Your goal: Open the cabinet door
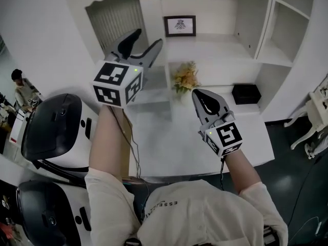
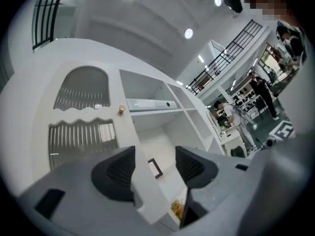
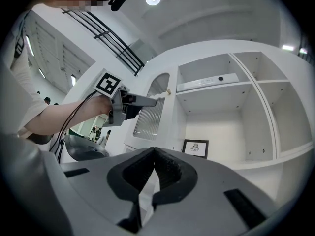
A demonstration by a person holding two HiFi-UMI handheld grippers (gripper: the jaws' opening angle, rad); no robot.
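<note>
The white cabinet door [image 1: 115, 19] with ribbed panels stands at the left of the open shelving. It has a small brass knob [image 2: 121, 110] near its right edge, also visible from the right gripper view as the knob [image 3: 168, 91]. My left gripper [image 1: 147, 38] is raised in front of the door and open. In the left gripper view the door's right edge [image 2: 143, 186] runs down between the jaws of the left gripper [image 2: 155, 168], well below the knob. My right gripper [image 1: 199, 95] hangs lower over the counter, shut and empty, as the right gripper [image 3: 154, 168] shows.
A framed picture [image 1: 180, 25] leans at the back of a shelf. Yellow flowers [image 1: 185, 77] and a black box [image 1: 246, 93] stand on the white counter [image 1: 184, 147]. Black-and-white machines [image 1: 51, 127] crowd the left. A white chair [image 1: 312, 122] is at the right.
</note>
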